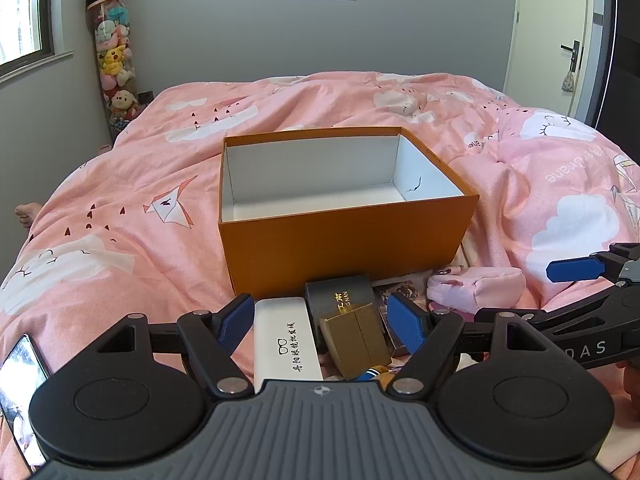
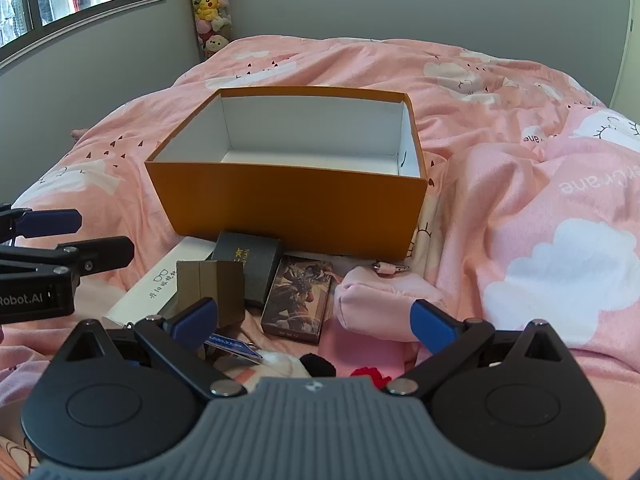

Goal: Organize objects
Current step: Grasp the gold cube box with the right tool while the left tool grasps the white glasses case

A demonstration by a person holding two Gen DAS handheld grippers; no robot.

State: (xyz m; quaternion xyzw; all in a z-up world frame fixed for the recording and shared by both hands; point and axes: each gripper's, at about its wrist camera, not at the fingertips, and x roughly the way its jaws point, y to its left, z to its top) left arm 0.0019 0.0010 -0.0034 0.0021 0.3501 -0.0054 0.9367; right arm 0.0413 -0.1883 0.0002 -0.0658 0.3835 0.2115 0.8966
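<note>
An open orange box [image 1: 344,240] [image 2: 288,208] with a bare white inside stands on the pink bed cover. In front of it lies a heap: a white glasses case [image 1: 286,336] [image 2: 152,292], a black box [image 1: 340,294] [image 2: 248,264], a gold box [image 1: 356,336] [image 2: 212,284], a picture-printed box [image 2: 298,300] and a pink pouch [image 1: 476,288] [image 2: 380,300]. My left gripper [image 1: 322,322] [image 2: 80,236] hovers open over the glasses case and gold box. Over the pouch and picture box, my right gripper [image 2: 316,322] [image 1: 532,292] is wide open. Neither holds anything.
A soft toy [image 2: 304,364] and a blue tag [image 2: 232,346] lie just under the right gripper. A phone [image 1: 20,392] rests at the bed's near left. A person's foot [image 1: 26,212] shows at the left edge. A plush-toy column [image 1: 112,60] stands in the corner.
</note>
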